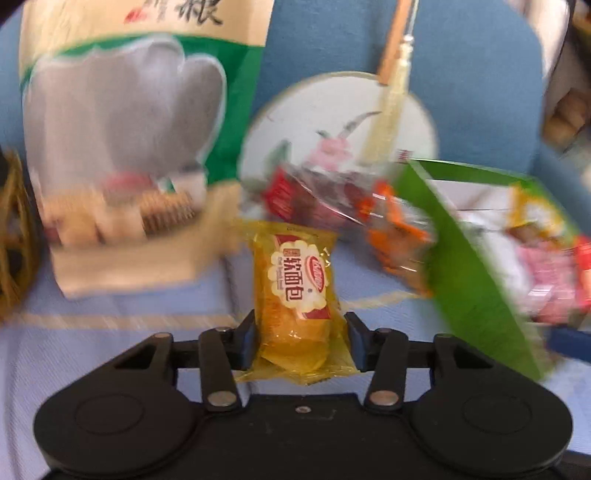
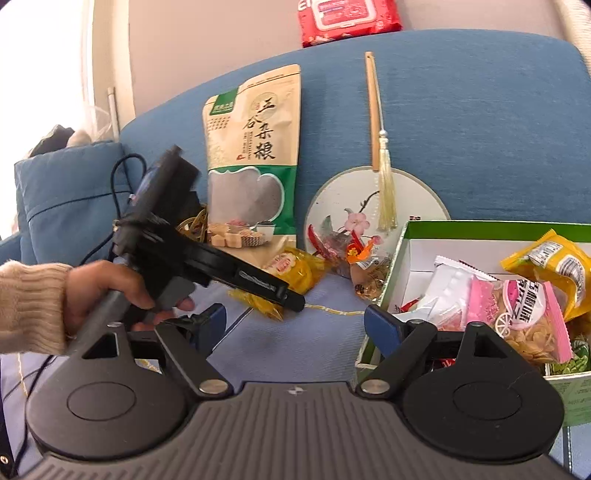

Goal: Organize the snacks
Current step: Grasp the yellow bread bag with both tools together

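Note:
My left gripper [image 1: 301,338] is shut on a yellow soft-bread packet [image 1: 299,284], held just above the blue sofa seat. The right wrist view shows that gripper [image 2: 291,295] from the side with the yellow packet [image 2: 295,271] in its fingers. My right gripper [image 2: 295,325] is open and empty, low over the seat beside the box. A green-and-white box [image 2: 406,236] at the right holds several snack packets, also seen in the left wrist view [image 1: 461,266]. A clear packet with red snacks [image 1: 317,195] lies behind the held packet.
A tall beige-and-green grain snack bag [image 2: 255,155] leans on the sofa back. A round painted fan [image 2: 369,206] with a tassel and wooden handle lies beside it. A red wet-wipes pack [image 2: 347,18] sits atop the sofa back. A blue cushion [image 2: 66,195] is at left.

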Demonstrator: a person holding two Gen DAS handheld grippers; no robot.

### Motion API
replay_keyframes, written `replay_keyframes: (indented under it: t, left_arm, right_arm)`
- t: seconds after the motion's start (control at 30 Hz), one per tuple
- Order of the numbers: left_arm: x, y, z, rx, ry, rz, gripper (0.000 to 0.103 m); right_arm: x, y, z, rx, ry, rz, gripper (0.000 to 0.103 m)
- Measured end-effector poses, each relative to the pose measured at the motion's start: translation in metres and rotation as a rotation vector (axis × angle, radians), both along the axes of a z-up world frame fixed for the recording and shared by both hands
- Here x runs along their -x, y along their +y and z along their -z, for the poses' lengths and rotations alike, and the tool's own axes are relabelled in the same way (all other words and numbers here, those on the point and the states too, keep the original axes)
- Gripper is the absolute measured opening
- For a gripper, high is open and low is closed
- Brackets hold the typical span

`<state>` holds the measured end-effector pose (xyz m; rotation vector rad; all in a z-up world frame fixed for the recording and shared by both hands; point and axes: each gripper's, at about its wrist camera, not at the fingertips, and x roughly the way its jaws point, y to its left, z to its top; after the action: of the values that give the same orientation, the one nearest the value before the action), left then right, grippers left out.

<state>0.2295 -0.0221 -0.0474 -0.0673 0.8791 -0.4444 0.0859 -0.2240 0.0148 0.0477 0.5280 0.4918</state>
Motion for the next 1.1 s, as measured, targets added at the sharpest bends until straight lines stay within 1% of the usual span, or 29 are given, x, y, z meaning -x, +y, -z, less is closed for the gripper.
replay_keyframes:
  t: [0.03, 0.1, 0.13, 0.17, 0.2, 0.23, 0.27, 0.37, 0.43, 0.5, 0.6, 0.73, 0.83, 0.87, 0.9, 0.93, 0.97, 1.0, 1.03, 1.1]
  left_arm:
    - [0.007, 0.004, -0.001, 0.036, 0.03, 0.018, 0.041]
    - [0.021, 0.008, -0.004, 0.085, 0.057, 0.051, 0.04]
    - [0.028, 0.012, -0.007, 0.11, 0.061, 0.053, 0.045]
    - [0.034, 0.013, -0.012, 0.128, 0.058, 0.042, 0.063]
    - [0.038, 0.018, -0.016, 0.149, 0.054, 0.025, 0.087]
    - [0.04, 0.021, -0.021, 0.169, 0.046, 0.012, 0.088]
    - [0.04, 0.019, -0.025, 0.176, 0.042, 0.01, 0.085]
    - [0.038, 0.016, -0.03, 0.147, 0.038, 0.008, 0.084]
    - [0.037, 0.014, -0.027, 0.151, 0.056, 0.007, 0.084]
    - [0.034, 0.014, -0.025, 0.172, 0.076, 0.001, 0.081]
    - [0.032, 0.017, -0.024, 0.171, 0.08, -0.021, 0.081]
    - [0.03, 0.02, -0.023, 0.172, 0.095, -0.014, 0.081]
    - [0.031, 0.016, -0.019, 0.16, 0.1, 0.001, 0.08]
    - [0.03, 0.014, -0.016, 0.151, 0.108, 0.007, 0.068]
    - [0.028, 0.012, -0.012, 0.144, 0.122, 0.013, 0.039]
    - [0.026, 0.009, -0.006, 0.147, 0.147, 0.026, 0.028]
    - [0.026, 0.009, -0.004, 0.16, 0.158, 0.021, 0.029]
    - [0.028, 0.008, -0.004, 0.16, 0.15, 0.007, 0.028]
    - [0.03, 0.007, -0.007, 0.157, 0.138, 0.004, 0.028]
    - [0.036, 0.007, -0.017, 0.16, 0.109, 0.002, 0.028]
  right_arm:
    - [0.0, 0.0, 0.0, 0.001, 0.005, -0.006, 0.103]
    - [0.0, 0.002, 0.001, 0.001, 0.017, -0.024, 0.103]
    - [0.001, 0.004, 0.001, 0.004, 0.024, -0.038, 0.103]
    - [0.002, 0.006, 0.001, 0.005, 0.04, -0.069, 0.103]
    - [0.003, 0.009, 0.002, 0.01, 0.044, -0.082, 0.103]
    - [0.005, 0.012, 0.003, 0.014, 0.045, -0.091, 0.103]
    - [0.006, 0.015, 0.004, 0.017, 0.048, -0.099, 0.103]
    - [0.005, 0.026, 0.011, 0.0, 0.099, -0.111, 0.103]
    - [0.002, 0.035, 0.018, -0.015, 0.141, -0.079, 0.103]
    - [-0.006, 0.045, 0.026, -0.034, 0.177, -0.048, 0.103]
    - [-0.017, 0.056, 0.037, -0.048, 0.202, 0.005, 0.103]
    - [-0.02, 0.054, 0.047, -0.06, 0.228, 0.034, 0.103]
    - [-0.025, 0.049, 0.051, -0.095, 0.253, 0.051, 0.103]
    - [-0.026, 0.048, 0.052, -0.103, 0.257, 0.053, 0.103]
    - [-0.028, 0.047, 0.054, -0.108, 0.267, 0.051, 0.103]
    - [-0.03, 0.047, 0.056, -0.112, 0.282, 0.042, 0.094]
    - [-0.032, 0.046, 0.058, -0.119, 0.301, 0.027, 0.079]
    - [-0.032, 0.046, 0.057, -0.132, 0.302, 0.024, 0.072]
    - [-0.032, 0.045, 0.055, -0.132, 0.301, 0.025, 0.061]
    - [-0.028, 0.046, 0.044, -0.116, 0.263, 0.017, 0.057]
